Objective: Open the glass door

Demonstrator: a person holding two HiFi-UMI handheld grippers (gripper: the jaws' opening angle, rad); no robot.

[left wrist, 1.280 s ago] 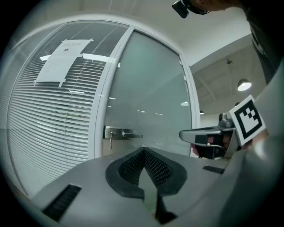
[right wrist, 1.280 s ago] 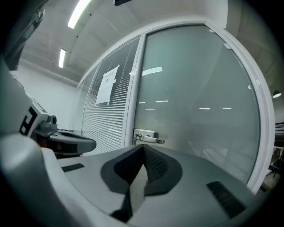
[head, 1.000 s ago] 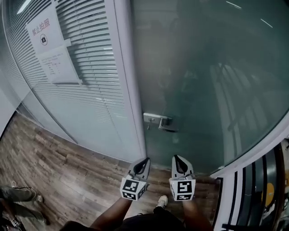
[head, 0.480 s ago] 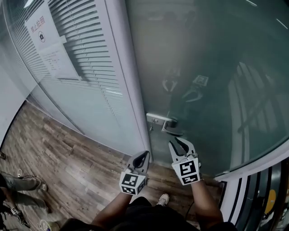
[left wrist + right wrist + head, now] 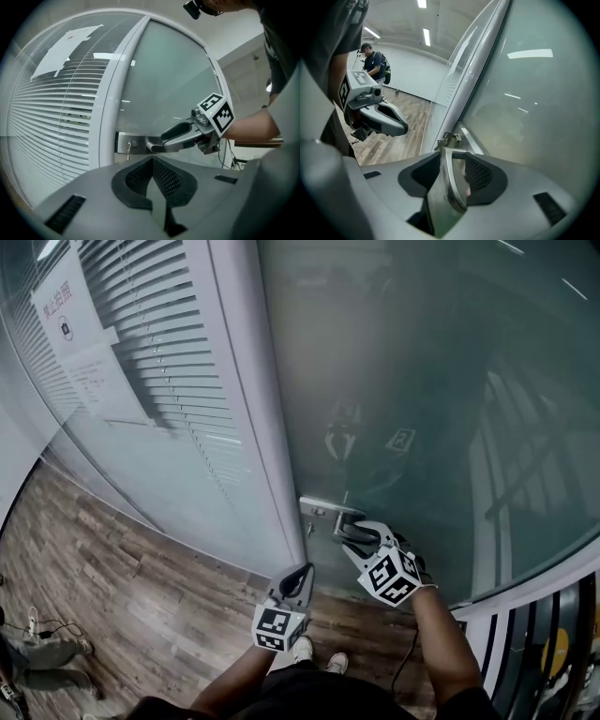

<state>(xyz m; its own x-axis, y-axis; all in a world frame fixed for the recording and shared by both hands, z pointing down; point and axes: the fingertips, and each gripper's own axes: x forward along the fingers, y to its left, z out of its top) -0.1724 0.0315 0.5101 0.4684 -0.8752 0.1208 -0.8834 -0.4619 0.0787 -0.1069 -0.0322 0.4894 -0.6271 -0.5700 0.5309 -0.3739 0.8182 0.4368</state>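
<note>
In the head view the right hand-held gripper (image 5: 349,538) covered the free end of the door handle (image 5: 328,511); its own view showed the handle pinched between the jaws. Behind the glass door (image 5: 422,399) nothing could be made out, only reflections. A small key-like piece (image 5: 127,146) hung just left of this gripper. The left hand-held gripper (image 5: 298,574), pressed together and empty, hovered lower, before the white door frame (image 5: 246,427). Left of it were blinds (image 5: 159,343), paper notices (image 5: 75,334) and open wooden floor (image 5: 112,587).
</note>
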